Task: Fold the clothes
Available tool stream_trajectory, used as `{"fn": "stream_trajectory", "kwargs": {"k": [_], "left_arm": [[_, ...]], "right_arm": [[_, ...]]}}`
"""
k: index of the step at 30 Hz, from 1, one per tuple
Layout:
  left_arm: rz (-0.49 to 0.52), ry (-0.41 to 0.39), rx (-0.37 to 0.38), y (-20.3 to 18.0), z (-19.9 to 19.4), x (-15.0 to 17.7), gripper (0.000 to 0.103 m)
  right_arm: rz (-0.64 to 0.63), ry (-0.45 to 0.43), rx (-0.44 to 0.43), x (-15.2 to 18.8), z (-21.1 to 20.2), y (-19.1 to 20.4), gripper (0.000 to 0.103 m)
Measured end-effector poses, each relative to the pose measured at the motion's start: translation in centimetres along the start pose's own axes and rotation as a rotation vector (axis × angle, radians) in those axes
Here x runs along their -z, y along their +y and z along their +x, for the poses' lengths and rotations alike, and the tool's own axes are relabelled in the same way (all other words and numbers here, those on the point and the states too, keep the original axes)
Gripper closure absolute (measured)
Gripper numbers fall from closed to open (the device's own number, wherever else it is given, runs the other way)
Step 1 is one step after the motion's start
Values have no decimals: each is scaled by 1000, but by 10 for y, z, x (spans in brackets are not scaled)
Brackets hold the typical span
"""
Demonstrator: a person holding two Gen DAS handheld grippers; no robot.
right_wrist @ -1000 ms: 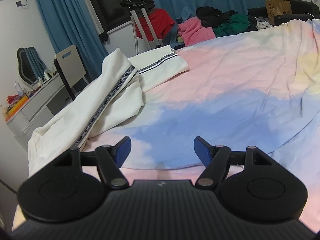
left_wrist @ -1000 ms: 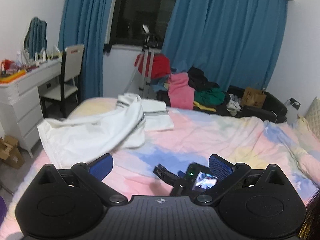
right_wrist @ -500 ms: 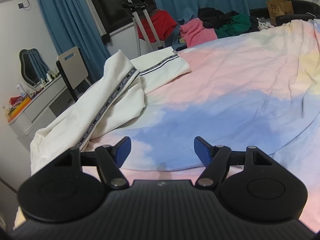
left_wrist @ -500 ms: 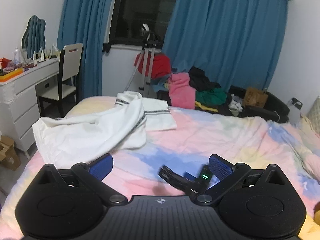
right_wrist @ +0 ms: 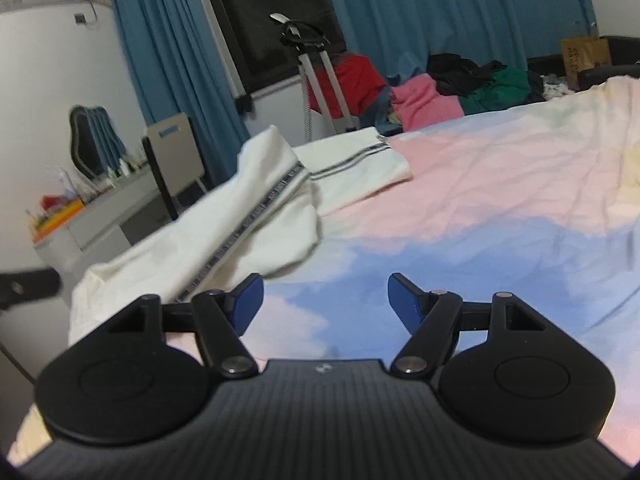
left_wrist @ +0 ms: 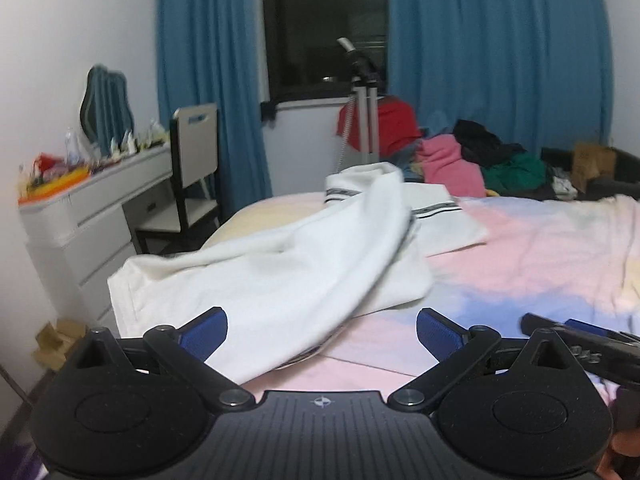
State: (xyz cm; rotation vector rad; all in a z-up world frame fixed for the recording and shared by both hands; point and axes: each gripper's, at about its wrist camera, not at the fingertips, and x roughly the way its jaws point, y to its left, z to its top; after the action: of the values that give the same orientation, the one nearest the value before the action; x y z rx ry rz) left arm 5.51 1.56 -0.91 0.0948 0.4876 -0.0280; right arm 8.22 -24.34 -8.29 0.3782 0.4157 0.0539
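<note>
White trousers with a black side stripe (left_wrist: pixel 288 276) lie crumpled on the pastel bedsheet (left_wrist: pixel 540 248), stretching from the near left edge to the far side. My left gripper (left_wrist: pixel 322 330) is open and empty, just above the near end of the trousers. In the right wrist view the trousers (right_wrist: pixel 248 224) lie to the left. My right gripper (right_wrist: pixel 322 300) is open and empty over the blue and pink sheet (right_wrist: pixel 480 208), right of the trousers. The right gripper also shows at the lower right of the left wrist view (left_wrist: pixel 580 344).
A white dresser (left_wrist: pixel 88 216) with clutter and a chair (left_wrist: pixel 192 168) stand left of the bed. A pile of red, pink, black and green clothes (left_wrist: pixel 460 156) and a garment steamer (left_wrist: pixel 366 104) sit beyond the bed by blue curtains.
Both grippers moved left and closer to the white trousers. In the left wrist view the right gripper shifted from the centre to the right edge. Both stayed open.
</note>
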Motion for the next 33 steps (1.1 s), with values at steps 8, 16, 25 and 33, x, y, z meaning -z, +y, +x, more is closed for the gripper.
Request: {"fn": "stream_trajectory", "kwargs": {"k": [8,16,25,33], "left_arm": [[-97,26,-27,55,45,15,2],[-58,39,-97,74,86,36,2],[-145,132,-53,90,149,46,2],[-184,150,6,96,154,50,1]], "right_arm": [[33,-19,-65,-60,111,32,41],[-80,10,2,-167,278,84,41],[-336,203,93,-204,407,133,43],[-268,233,161,-188,416,132,94]]}}
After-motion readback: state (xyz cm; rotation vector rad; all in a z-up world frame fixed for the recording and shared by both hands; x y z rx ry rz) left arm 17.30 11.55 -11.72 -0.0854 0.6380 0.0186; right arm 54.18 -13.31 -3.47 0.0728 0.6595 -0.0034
